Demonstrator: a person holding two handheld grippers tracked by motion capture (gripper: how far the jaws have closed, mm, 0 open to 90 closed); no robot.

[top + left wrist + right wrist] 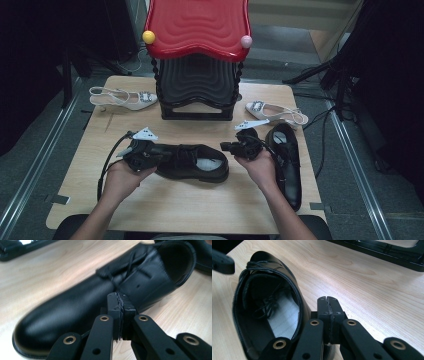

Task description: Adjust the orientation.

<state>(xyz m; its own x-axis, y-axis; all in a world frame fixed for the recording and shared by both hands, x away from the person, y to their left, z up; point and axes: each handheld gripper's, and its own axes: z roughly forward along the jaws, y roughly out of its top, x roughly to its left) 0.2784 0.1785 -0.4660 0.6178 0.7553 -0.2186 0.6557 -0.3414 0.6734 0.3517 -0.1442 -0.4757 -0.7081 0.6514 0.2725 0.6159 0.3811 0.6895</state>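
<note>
Two black jaw pairs are mine, and both are pressed together with nothing visibly between them. Starting at the left, my left gripper (pixel 141 152) sits at the toe end of the black lace-up shoe (pixel 192 162), which lies on its side-to-side line across the middle of the wooden table (pixel 165 205); my right gripper (pixel 243 146) hovers at its heel, and the second black shoe (pixel 287 160) lies just beyond that, pointing toward me. My worry is the laces: if I push in with shut jaws, I judge I would only nudge the shoe along the smooth wood, or shove it into its partner, rather than catch anything. A closed tip could also slide off the glossy leather. In the left gripper view my left gripper (pixel 121 305) rests at the side of the shoe (pixel 82 307) just below the lace holes, and I cannot tell whether a strand is pinched there. In the right gripper view my right gripper (pixel 327 305) stands beside the heel opening, and here alone I see the laces (pixel 267 303) tucked inside on the pale insole, something the high view hides. That high view gives instead the black rack (pixel 198 85) and two pale slingback shoes (pixel 122 97) behind.
</note>
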